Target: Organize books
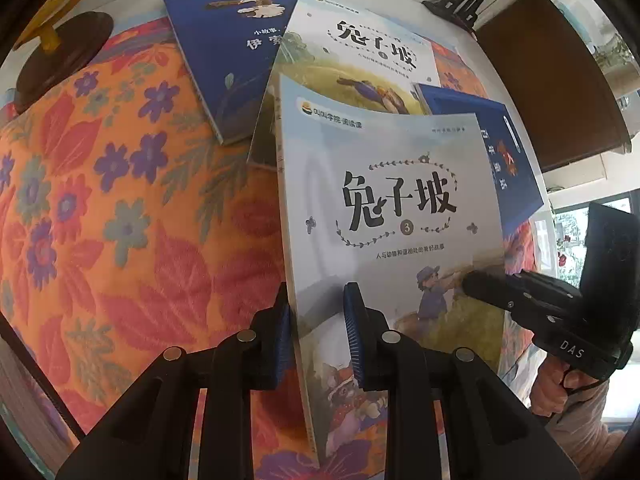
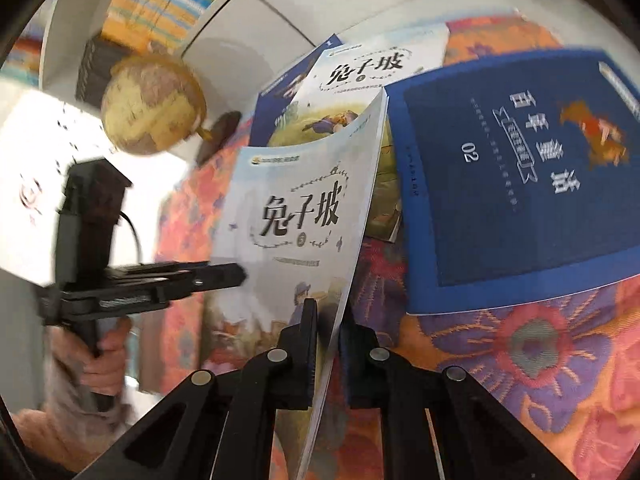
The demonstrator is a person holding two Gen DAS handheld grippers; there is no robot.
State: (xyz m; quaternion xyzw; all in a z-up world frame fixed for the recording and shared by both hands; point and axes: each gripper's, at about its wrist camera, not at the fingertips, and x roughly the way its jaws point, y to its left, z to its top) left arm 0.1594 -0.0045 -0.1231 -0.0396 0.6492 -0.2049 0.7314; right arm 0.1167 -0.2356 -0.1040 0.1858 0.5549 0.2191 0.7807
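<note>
Holding a thin pale paperback (image 1: 384,208) between them, both grippers are pinched nearly shut on it: the left gripper (image 1: 318,332) clamps the lower edge near the spine, and the right gripper (image 2: 328,344) clamps the opposite, open side of the cover. The book is lifted clear of the flower-patterned cloth (image 1: 120,220) and hangs tilted above it. Its cover bows between the two grips, so it looks light, floppy and rather slick; a hold near the spine, where the pages are bound, should carry it best, while a grip on the loose page edge risks fanning or creasing the leaves. Three more books lie overlapped toward the far edge of the cloth: a matching pale volume (image 1: 360,52), a blue book marked 1 (image 1: 216,56) partly beneath it, and a dark blue book (image 2: 516,176) to the right. A globe (image 2: 154,104) stands near the far left corner.
</note>
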